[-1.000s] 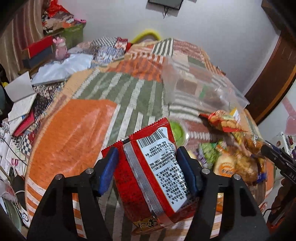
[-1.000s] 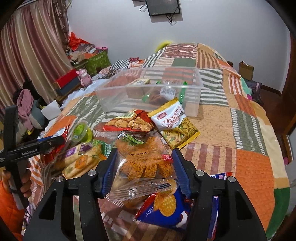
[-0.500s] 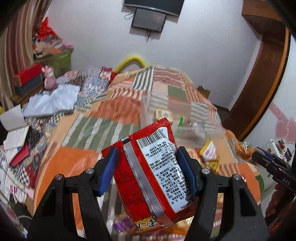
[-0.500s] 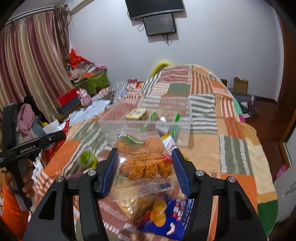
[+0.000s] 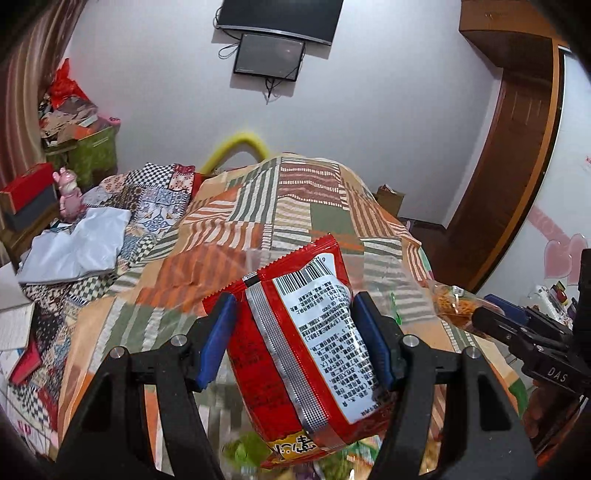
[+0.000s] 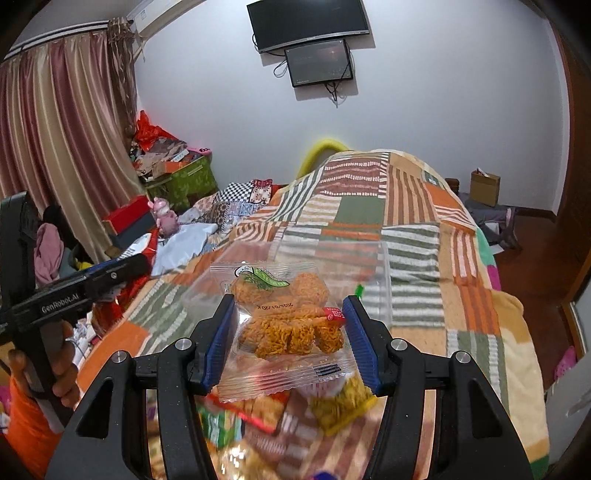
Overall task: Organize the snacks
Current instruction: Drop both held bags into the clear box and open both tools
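Observation:
My left gripper [image 5: 295, 339] is shut on a red snack packet [image 5: 306, 343] with a white label and a barcode, held up above the bed. My right gripper [image 6: 290, 343] is shut on a clear packet of orange noodle snacks [image 6: 286, 325], also lifted. A clear plastic bin [image 6: 380, 280] sits on the quilt just beyond both packets; it also shows faintly in the left wrist view [image 5: 410, 291]. Several loose snack packets [image 6: 258, 413] lie blurred on the quilt below the right gripper. The right gripper and its packet show at the right of the left wrist view [image 5: 458, 306].
The patchwork quilt [image 6: 417, 206] covers the bed. Clutter, boxes and a pink toy [image 5: 70, 195] lie on the left side. A TV [image 6: 308, 24] and a small screen hang on the far wall. A wooden door [image 5: 517, 166] stands to the right.
Both grippers have lifted and tilted upward with their packets, so the wall and TV have come into view. The snack pile has dropped to the bottom edge. The bin now lies just ahead.

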The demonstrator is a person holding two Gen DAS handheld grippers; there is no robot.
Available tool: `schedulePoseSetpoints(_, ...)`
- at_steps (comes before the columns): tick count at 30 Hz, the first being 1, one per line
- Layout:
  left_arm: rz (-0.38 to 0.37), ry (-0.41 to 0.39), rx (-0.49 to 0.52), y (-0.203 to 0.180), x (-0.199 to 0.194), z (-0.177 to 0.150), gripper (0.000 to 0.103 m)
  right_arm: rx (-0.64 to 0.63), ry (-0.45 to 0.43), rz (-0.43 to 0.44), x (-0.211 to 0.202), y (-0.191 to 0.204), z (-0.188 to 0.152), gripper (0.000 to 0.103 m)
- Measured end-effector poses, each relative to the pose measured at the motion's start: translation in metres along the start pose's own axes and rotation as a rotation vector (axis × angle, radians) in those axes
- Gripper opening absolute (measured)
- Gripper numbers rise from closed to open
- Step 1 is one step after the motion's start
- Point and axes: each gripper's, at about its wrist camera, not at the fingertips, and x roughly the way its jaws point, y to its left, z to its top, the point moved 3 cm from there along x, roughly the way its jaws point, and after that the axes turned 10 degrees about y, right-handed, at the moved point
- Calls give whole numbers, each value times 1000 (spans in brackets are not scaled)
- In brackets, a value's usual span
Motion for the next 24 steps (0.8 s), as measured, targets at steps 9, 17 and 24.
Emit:
schedulePoseSetpoints(9, 2, 51, 5, -4, 58, 28, 65, -53, 63, -15, 46, 5, 21, 55)
schedulePoseSetpoints(17, -12, 97, 9, -12, 98, 42, 65, -107, 176, -49, 91, 5, 22, 55)
schedulePoseSetpoints(24, -29, 144, 1, -16, 125, 44, 65, -158, 205, -84, 106, 8, 25, 55)
